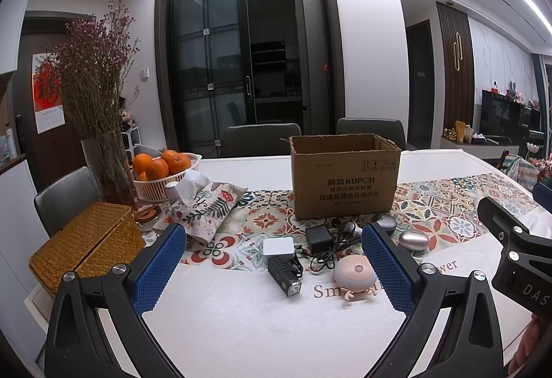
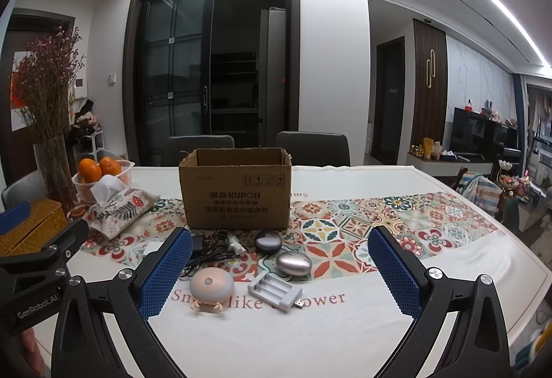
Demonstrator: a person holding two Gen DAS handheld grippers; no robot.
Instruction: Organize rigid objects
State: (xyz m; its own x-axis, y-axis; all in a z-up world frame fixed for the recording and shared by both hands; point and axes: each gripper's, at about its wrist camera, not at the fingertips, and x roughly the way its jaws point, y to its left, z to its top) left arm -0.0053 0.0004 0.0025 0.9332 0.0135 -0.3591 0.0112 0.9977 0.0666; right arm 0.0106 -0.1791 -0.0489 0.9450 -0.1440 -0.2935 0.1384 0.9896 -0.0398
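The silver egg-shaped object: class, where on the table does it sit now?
In the right wrist view, the silver egg-shaped object lies on the patterned runner, right of centre, between the dark oval case behind and the white battery charger in front.

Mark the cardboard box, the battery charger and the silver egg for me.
cardboard box (image 2: pixel 236 202): right wrist view, printed front face.
battery charger (image 2: pixel 274 290): right wrist view, slotted top.
silver egg (image 2: pixel 293 263): right wrist view, middle of its shiny side.
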